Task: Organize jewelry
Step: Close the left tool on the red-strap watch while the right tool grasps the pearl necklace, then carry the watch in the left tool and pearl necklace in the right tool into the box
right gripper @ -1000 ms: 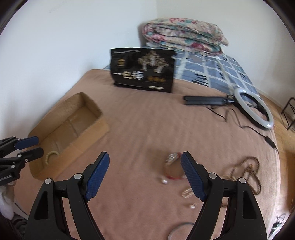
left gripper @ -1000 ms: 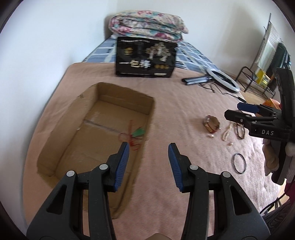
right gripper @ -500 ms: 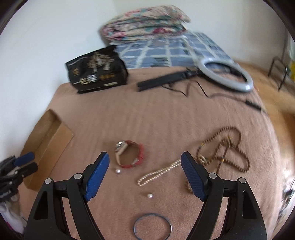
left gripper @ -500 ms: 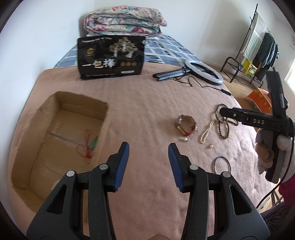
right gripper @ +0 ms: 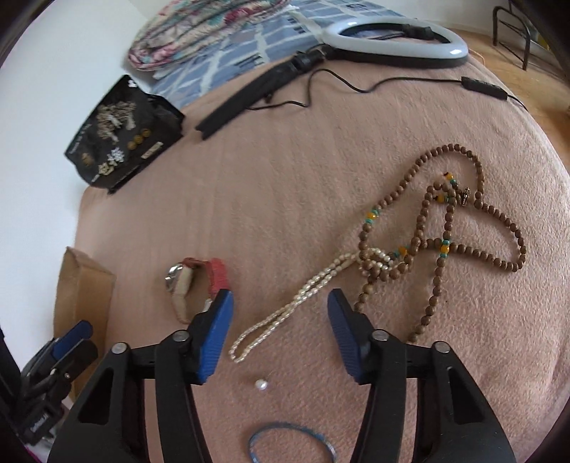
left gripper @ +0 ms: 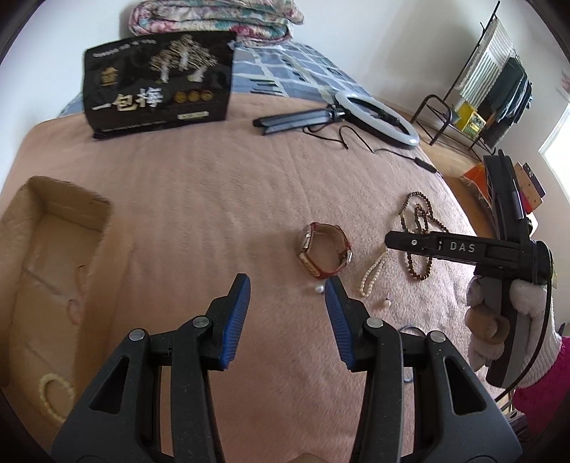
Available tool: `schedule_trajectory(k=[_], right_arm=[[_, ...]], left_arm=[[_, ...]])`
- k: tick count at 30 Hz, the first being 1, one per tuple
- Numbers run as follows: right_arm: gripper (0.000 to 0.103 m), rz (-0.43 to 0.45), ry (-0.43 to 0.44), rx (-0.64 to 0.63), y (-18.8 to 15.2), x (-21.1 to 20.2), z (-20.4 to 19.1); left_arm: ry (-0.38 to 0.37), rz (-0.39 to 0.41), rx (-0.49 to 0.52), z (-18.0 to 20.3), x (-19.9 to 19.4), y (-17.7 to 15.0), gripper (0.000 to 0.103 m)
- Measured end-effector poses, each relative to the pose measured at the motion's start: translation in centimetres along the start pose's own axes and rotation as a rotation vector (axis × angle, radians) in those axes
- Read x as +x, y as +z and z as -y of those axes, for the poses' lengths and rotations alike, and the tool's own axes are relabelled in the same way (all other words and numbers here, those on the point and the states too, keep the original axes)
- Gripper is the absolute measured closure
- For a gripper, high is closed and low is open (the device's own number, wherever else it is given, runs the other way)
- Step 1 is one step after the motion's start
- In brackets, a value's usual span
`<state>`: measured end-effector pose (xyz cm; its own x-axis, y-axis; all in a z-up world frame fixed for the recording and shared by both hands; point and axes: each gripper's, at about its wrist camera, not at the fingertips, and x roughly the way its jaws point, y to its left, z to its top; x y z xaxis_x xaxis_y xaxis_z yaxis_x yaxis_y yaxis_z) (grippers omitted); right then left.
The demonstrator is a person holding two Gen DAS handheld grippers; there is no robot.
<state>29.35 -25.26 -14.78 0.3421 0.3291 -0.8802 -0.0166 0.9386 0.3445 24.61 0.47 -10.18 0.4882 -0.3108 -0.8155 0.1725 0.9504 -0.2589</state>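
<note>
On the pink blanket lie a red-strapped watch [left gripper: 325, 253] [right gripper: 195, 285], a white pearl strand [right gripper: 285, 310] [left gripper: 370, 281], a brown bead necklace [right gripper: 441, 228] [left gripper: 416, 228], loose pearls [right gripper: 260, 384] [left gripper: 318, 289] and a blue bangle [right gripper: 285, 441]. My left gripper [left gripper: 286, 290] is open and empty, just short of the watch. My right gripper [right gripper: 279, 302] is open and empty, with the pearl strand between its fingers; it shows from the side in the left wrist view [left gripper: 392, 240]. A cardboard box [left gripper: 21, 228] at the left holds a pale bead bracelet [left gripper: 53, 391].
A black printed bag [left gripper: 156, 82] stands at the back of the bed. A ring light with stand and cable [left gripper: 377, 114] [right gripper: 392, 39] lies at the back right. A folded floral quilt [left gripper: 213, 16] is behind. A clothes rack [left gripper: 491, 78] stands on the floor at right.
Both grippers have swung right, away from the box, and moved closer to the jewelry. The right gripper now straddles the pearl strand. Both stay open.
</note>
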Motion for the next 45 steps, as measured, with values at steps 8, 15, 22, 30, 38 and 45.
schedule_trajectory(k=[8, 15, 22, 30, 38, 45], right_arm=[[0.065, -0.03, -0.025, 0.019, 0.7, 1.6, 0.3], [0.073, -0.059, -0.038, 0.084, 1.5, 2.2, 1.1], [0.076, -0.071, -0.104, 0.05, 2.3, 3.3, 0.5], [0.096, -0.08, -0.18, -0.025, 3.2, 4.1, -0.3], [0.097, -0.051, -0.113, -0.02, 2.6, 3.1, 0.7], [0.097, -0.008, -0.026, 0.01, 1.8, 0.8, 0.8]], left_arm=[[-0.024, -0.04, -0.021, 0.9, 4.3, 1.4, 0.058], [-0.028, -0.073, -0.043, 0.8, 7.1, 2.1, 0.058], [-0.021, -0.102, -0.037, 1.0, 9.0, 2.3, 0.058], [0.024, -0.117, -0.02, 1.1, 10.6, 2.4, 0.075], [0.037, -0.104, -0.025, 0.8, 9.6, 2.5, 0.093], [0.041, -0.079, -0.021, 0.4, 7.9, 2.4, 0.093]])
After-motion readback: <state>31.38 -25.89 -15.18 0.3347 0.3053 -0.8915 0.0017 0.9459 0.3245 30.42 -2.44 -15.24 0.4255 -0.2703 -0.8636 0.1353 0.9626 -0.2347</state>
